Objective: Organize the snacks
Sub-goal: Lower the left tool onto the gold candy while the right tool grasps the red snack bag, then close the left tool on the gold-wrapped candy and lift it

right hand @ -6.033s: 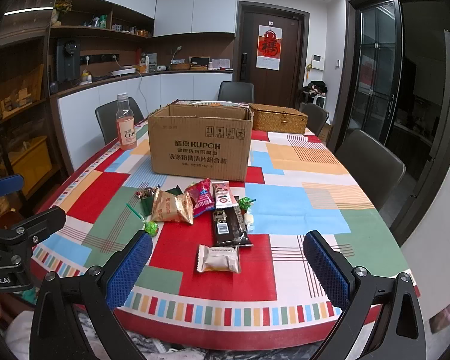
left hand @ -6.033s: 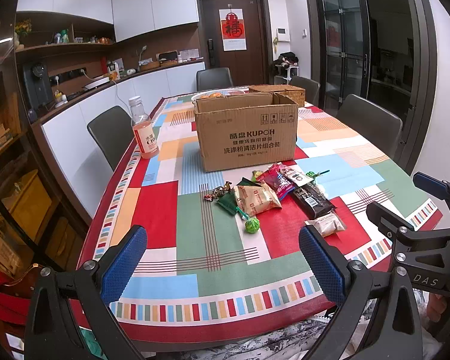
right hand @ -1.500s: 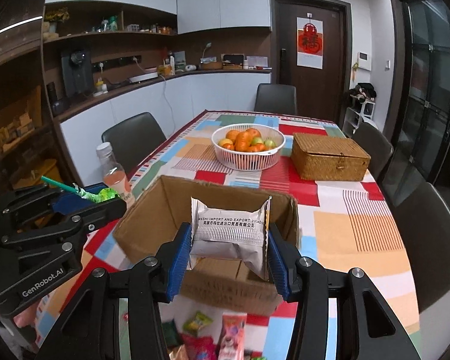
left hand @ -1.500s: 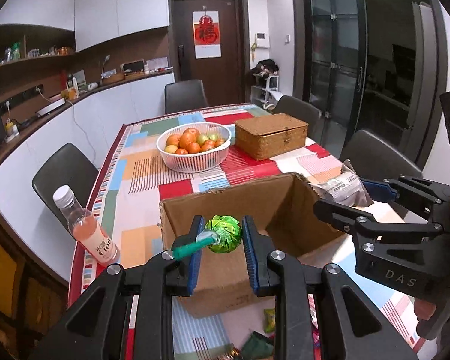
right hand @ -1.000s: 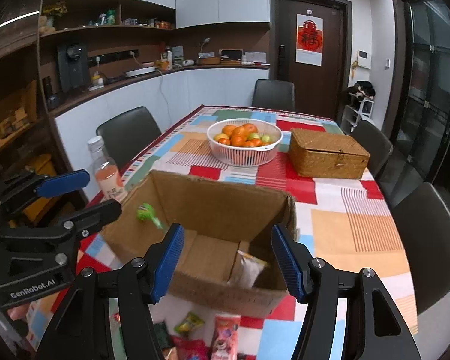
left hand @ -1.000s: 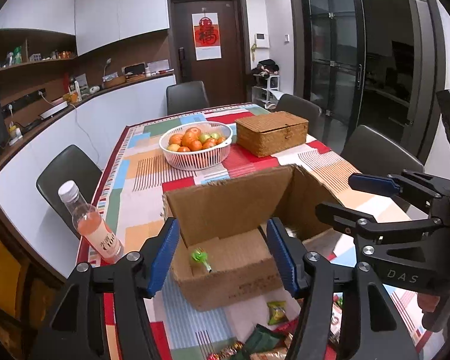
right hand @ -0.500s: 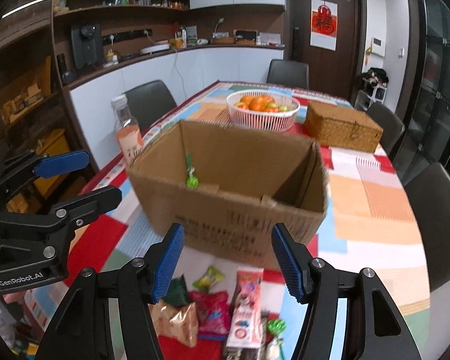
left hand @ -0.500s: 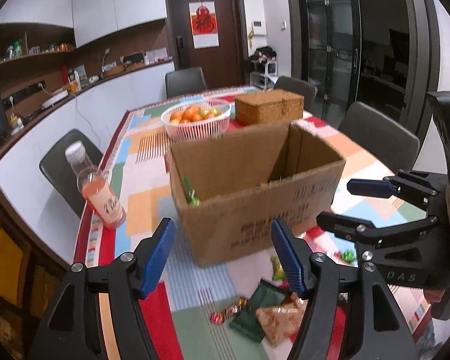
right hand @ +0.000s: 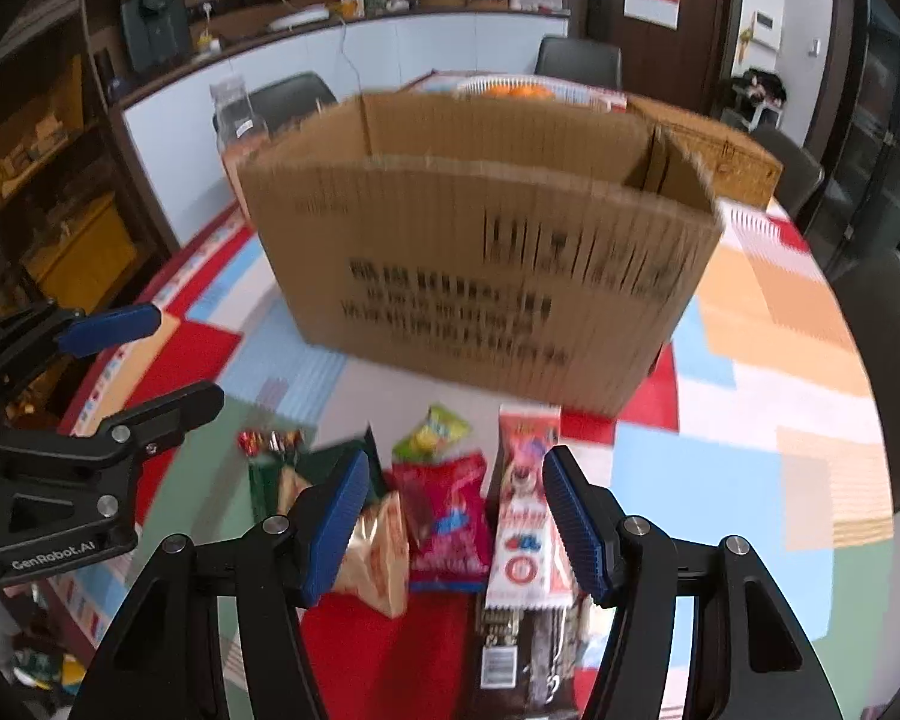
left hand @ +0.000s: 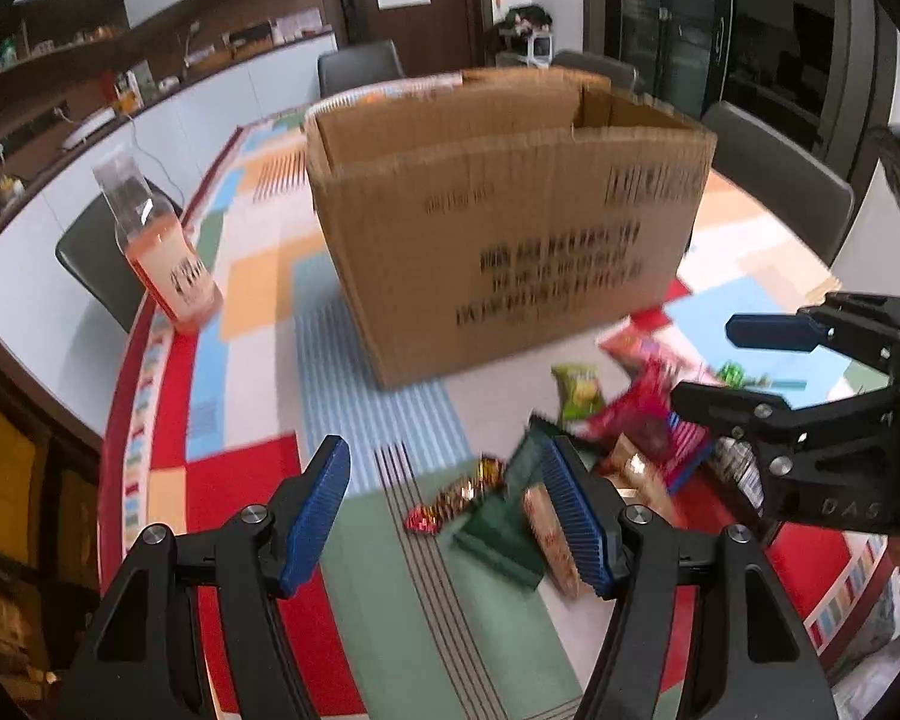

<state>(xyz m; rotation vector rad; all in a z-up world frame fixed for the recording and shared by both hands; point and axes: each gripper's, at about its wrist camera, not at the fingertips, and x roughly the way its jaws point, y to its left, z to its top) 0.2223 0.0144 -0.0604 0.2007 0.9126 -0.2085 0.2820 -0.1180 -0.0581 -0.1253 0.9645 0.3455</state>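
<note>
Open cardboard box point(left hand: 510, 228), inside hidden

The left wrist camera is looking forward and slightly down from the near left of the table point(left hand: 252, 420), facing the cardboard box point(left hand: 510, 222) from close by; the right hand-held gripper point(left hand: 750, 360) is showing at its right edge. The right wrist camera is sitting lower and nearer, over the near snack pile, facing the same cardboard box point(right hand: 480, 252), with the left hand-held gripper point(right hand: 138, 360) at its left edge. Both views are sharing the box front, the green chip packet point(left hand: 577, 387) point(right hand: 432, 429), the red packet point(left hand: 648, 414) point(right hand: 444, 510) and the far pink drink bottle point(left hand: 162, 246) point(right hand: 234, 114). Both are blurred.
</note>
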